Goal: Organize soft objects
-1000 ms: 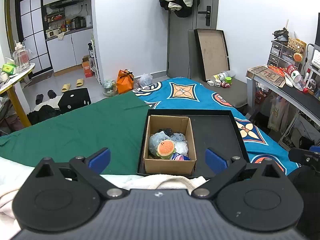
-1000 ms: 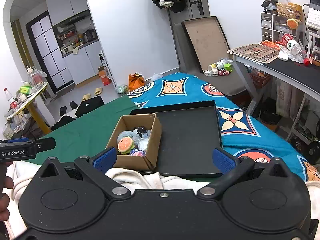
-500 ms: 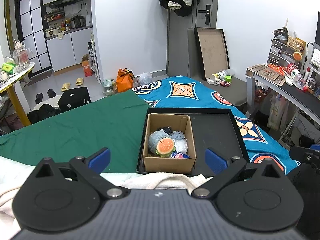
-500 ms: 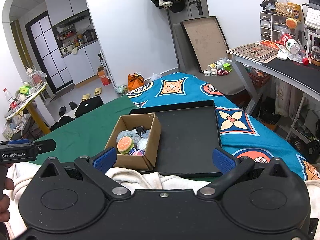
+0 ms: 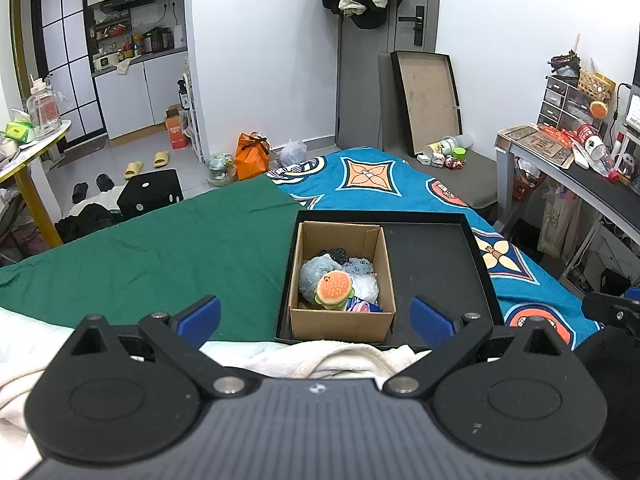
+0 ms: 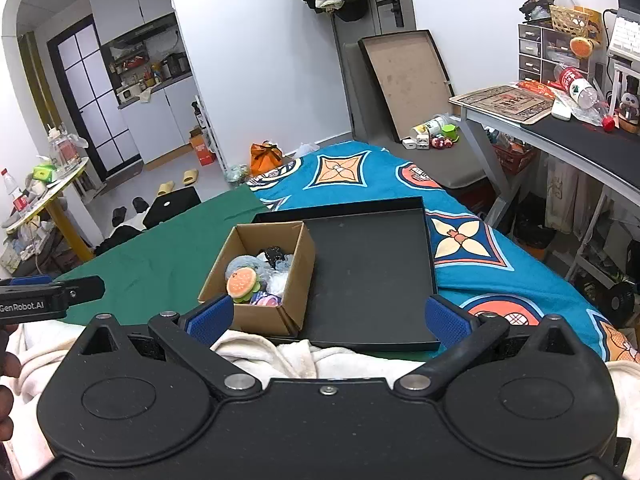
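Soft toys sit in the cardboard box; both grippers hang back, jaws spread and empty.

Near frame centre, the cardboard box [image 5: 342, 276] stands in the left part of the black tray [image 5: 436, 268] on the bed [image 5: 160, 256], holding the burger plush [image 5: 334, 290], a grey-blue plush [image 5: 316, 274] and other small soft items. Over the last second almost nothing has changed: the box only drifts slightly in both views, and neither gripper closes in. The left gripper [image 5: 316, 314] and right gripper [image 6: 326, 316] hover low in frame over a white blanket [image 6: 288, 354]. This fits either toys already gathered or toys waiting to be laid out on the bare tray floor.
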### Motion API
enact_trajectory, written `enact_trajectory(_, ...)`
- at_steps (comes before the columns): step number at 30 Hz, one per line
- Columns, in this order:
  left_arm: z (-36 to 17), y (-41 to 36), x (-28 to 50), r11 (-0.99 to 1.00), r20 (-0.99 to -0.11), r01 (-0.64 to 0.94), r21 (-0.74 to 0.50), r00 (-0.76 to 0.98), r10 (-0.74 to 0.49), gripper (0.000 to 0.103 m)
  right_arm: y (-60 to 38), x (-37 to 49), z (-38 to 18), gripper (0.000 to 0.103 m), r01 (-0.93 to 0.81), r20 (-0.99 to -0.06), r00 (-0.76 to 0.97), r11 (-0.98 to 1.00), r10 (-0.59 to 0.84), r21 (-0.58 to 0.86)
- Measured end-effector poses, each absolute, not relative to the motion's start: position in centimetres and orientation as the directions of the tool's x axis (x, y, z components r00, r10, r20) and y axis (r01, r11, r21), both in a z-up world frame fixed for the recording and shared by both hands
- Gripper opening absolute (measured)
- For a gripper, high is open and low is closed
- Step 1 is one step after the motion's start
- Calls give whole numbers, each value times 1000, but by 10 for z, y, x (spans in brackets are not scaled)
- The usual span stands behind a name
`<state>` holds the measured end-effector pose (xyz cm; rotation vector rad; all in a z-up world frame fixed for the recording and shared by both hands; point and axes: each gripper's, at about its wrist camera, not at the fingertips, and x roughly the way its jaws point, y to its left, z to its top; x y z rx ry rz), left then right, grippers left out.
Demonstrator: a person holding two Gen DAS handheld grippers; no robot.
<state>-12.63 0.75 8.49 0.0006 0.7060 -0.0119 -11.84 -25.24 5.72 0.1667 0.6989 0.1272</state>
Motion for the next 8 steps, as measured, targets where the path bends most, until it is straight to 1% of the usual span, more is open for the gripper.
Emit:
enact_trajectory(4,83,6,-127,1000,-641,-3,8,767,7,100,-253,-117,55,103,-51,-633,757,980,164,193)
enact_trajectory(8,84,3,-127,1000,-626,13,16,780,0,100,-254,-115,52,103,-42,-638,754,981,157,192)
